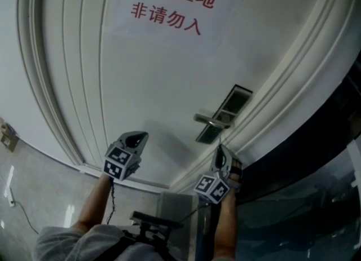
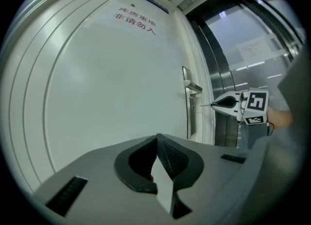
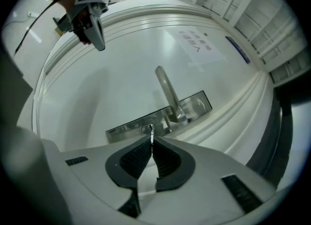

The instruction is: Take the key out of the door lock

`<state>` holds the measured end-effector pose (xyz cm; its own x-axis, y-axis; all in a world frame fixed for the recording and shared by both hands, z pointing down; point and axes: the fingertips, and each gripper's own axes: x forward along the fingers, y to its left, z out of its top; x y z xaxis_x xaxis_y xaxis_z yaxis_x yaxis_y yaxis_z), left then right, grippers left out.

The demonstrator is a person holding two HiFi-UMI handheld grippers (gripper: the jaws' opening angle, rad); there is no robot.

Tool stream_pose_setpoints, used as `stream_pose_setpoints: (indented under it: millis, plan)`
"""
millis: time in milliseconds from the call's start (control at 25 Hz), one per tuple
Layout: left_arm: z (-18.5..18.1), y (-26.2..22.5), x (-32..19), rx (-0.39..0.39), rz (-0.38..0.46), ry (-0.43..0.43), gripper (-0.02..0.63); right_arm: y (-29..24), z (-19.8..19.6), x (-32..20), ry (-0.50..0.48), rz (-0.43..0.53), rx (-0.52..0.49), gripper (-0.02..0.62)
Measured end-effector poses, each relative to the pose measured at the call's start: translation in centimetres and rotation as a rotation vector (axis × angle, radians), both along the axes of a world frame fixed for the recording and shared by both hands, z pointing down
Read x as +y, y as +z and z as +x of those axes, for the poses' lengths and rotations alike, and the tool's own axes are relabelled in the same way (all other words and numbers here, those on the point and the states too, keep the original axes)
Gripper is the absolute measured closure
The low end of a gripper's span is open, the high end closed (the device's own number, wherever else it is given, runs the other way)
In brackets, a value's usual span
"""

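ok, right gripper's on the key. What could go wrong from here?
1. The right gripper pinches only the thin key, so it could slip on the pull.
2. An off-axis pull may bind or bend the key in the lock.
3. The handle sits close by and could get knocked.

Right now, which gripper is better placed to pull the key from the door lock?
Right gripper: its jaws are shut on the key at the lock. The left gripper is shut on nothing, away from it.

Glossy pale tiles lie left of the white moulded door frame; a dark glass panel stands right.
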<state>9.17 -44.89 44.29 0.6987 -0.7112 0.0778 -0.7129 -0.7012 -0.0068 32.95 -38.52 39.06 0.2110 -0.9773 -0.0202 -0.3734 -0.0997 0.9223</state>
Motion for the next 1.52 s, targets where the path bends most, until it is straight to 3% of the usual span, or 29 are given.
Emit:
stream_pose_setpoints:
  millis: [360,800,1280,1520]
  plan:
    - [-0.1,-0.5,2.6,-0.009,0.017,0.016,0.614,0.1,-1.4,4.3,-0.046,0.091,-0.508,0.575]
    - [-1.6,-0.9,4.9,-0.009,0.032,0.025,0.614,0.9,-2.7,7.9,-0.042,0.151,-0.875,0.575]
    - [-2.8,-0.2,7.1,0.002,0.034,0.032,0.614,3.2,-3.9,11.8,-0.041,0.173,-1.004,0.575]
    - [-3.1,0.2,7.8,-0.001,0.025,0.037,0.614,3.8,-4.6,12.5,-0.041,0.167,-1.017,0.575]
